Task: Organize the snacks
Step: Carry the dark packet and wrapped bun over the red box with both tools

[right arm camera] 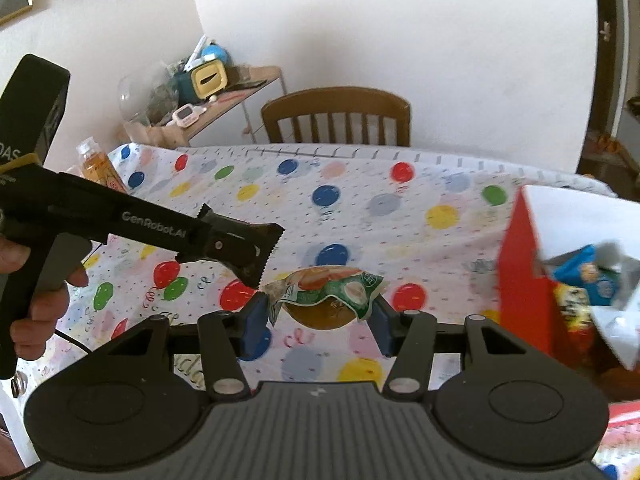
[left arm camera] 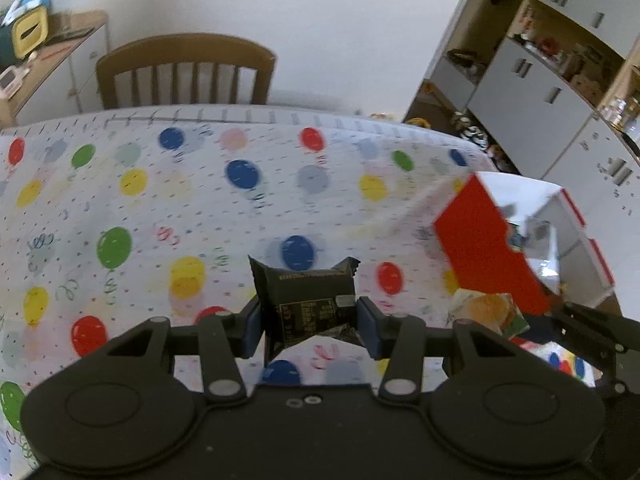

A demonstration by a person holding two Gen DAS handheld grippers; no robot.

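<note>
The left gripper [left arm camera: 308, 320] has its two blue-padded jaws pressed against the sides of a black snack packet [left arm camera: 306, 304], which stands upright between them, its serrated top edge toward the far side and its printed label facing the camera; the jaws stand only as far apart as the packet is wide. The right gripper [right arm camera: 320, 320] is closed the same way on a wrapped bun [right arm camera: 328, 294], a round brown pastry in a clear and green wrapper, with the crimped wrapper ends spreading over each pad. Both packets are held above a table [left arm camera: 160, 208] covered by a white cloth printed with coloured balloons. At the right edge of the table stands a red and white cardboard box [left arm camera: 488, 248], open at the top; from the right wrist view it holds a blue snack bag [right arm camera: 588, 276] and a yellow and red packet [right arm camera: 572, 300]. In that same view the left gripper's body reaches in from the left, with a person's hand [right arm camera: 36, 300] around its handle and trigger, and an orange bottle [right arm camera: 98, 168] stands near the far left corner of the table. A wooden chair [left arm camera: 184, 68] sits behind the far edge of the table against a white wall, and a low wooden sideboard [left arm camera: 60, 64] with clutter stands to its left.
</note>
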